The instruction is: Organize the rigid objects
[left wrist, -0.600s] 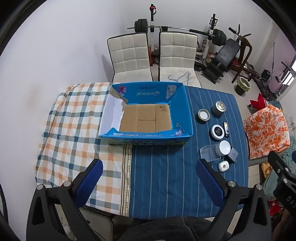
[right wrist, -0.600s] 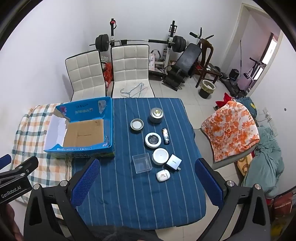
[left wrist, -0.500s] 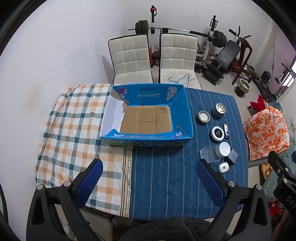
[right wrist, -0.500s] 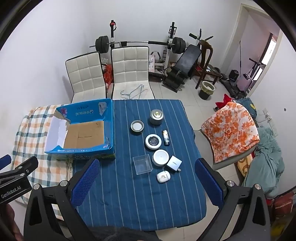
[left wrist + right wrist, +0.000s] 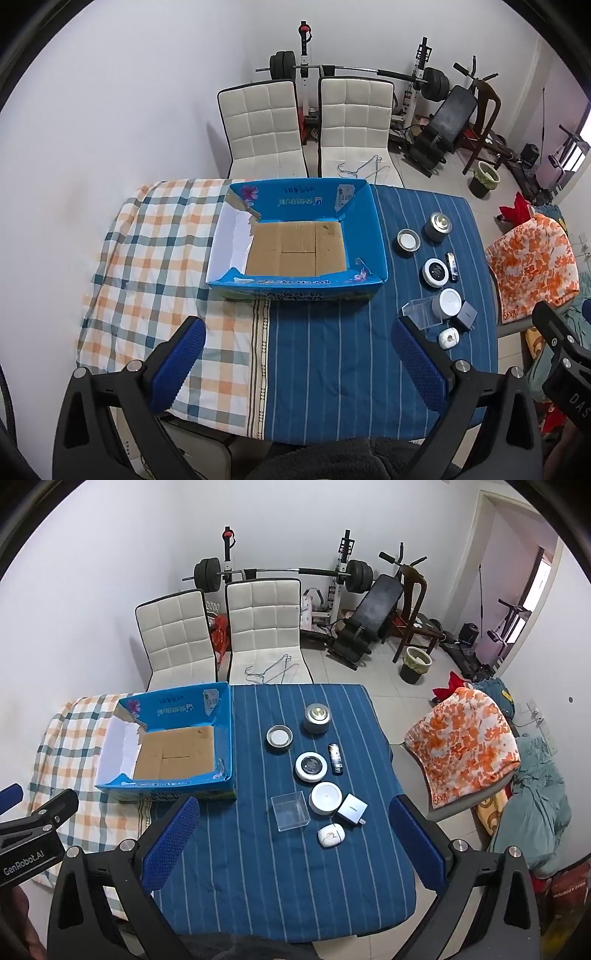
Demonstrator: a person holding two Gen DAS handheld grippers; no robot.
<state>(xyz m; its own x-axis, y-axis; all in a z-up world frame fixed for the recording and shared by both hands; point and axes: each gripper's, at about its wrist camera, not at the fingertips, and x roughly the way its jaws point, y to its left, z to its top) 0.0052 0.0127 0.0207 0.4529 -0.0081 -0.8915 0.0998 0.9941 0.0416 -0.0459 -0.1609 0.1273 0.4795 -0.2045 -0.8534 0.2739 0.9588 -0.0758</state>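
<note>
"GenRobot.AI" lettering on left gripper (image 5: 35,834) housing.

Blue box (image 5: 373,236) lettering too small; clear case (image 5: 421,314) partly behind fingertip.

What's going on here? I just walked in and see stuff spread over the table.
A person holds two tongs, left tongs and right tongs, both open and empty above the table. The blue box has nothing in it. The small things, like the clear box and white case, lie untouched beside it.
</note>
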